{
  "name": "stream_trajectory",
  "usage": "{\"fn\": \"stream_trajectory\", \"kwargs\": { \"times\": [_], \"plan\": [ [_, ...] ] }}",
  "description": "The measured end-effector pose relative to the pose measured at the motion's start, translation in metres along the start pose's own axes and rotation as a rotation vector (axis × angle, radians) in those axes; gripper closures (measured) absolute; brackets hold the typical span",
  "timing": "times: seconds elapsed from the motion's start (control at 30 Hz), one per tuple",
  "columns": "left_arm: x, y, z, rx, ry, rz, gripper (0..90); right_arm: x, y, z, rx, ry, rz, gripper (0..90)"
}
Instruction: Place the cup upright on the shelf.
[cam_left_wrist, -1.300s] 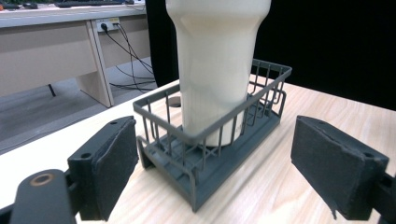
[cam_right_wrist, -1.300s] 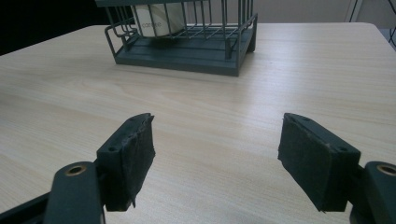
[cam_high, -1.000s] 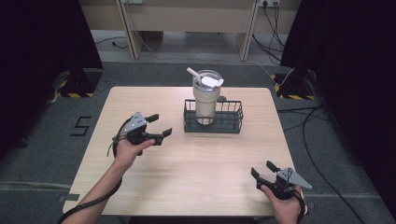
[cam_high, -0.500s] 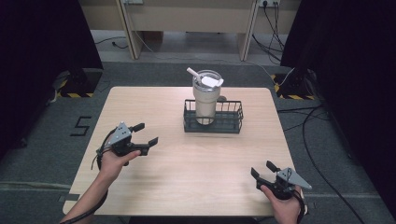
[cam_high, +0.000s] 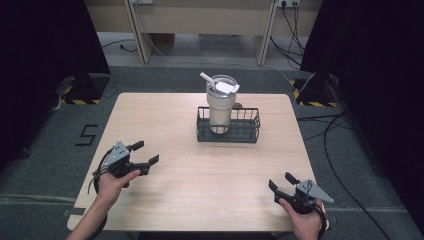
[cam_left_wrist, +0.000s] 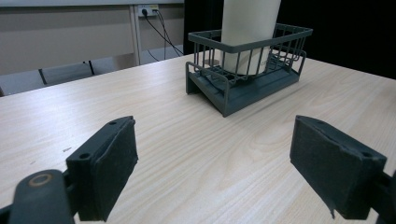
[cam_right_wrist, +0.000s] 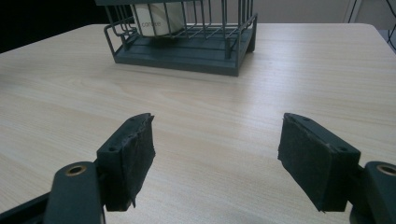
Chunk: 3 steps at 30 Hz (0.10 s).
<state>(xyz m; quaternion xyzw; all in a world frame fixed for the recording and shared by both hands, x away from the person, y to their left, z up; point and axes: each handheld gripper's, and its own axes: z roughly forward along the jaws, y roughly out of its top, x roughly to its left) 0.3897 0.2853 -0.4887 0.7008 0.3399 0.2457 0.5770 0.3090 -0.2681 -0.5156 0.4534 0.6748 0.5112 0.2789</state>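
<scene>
The bench (cam_high: 165, 120) is seen carrying a wire basket (cam_high: 228, 125) at its far middle, with a tumbler (cam_high: 220, 102) stood upright inside. The left hand-held gripper (cam_high: 145, 153) and right hand-held gripper (cam_high: 280, 182) are held wide open and empty near the near corners.

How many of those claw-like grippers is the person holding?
2: the left gripper near the table's left edge, the right gripper at its near right corner; both open.
</scene>
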Motion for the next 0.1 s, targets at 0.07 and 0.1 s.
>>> {"fn": "stream_trajectory", "kwargs": {
  "times": [0.07, 0.1],
  "plan": [
    [0.0, 0.0008, 0.0, -0.006, 0.002, -0.003, 14.2, 0.0, 0.0, 0.0001, -0.001, -0.001, 0.001, 26.9],
    [-0.0001, 0.0022, 0.0007, -0.008, 0.0, -0.002, 14.2, -0.0001, 0.0001, 0.0002, 0.0, 0.0, 0.005, 26.9]
  ]
}}
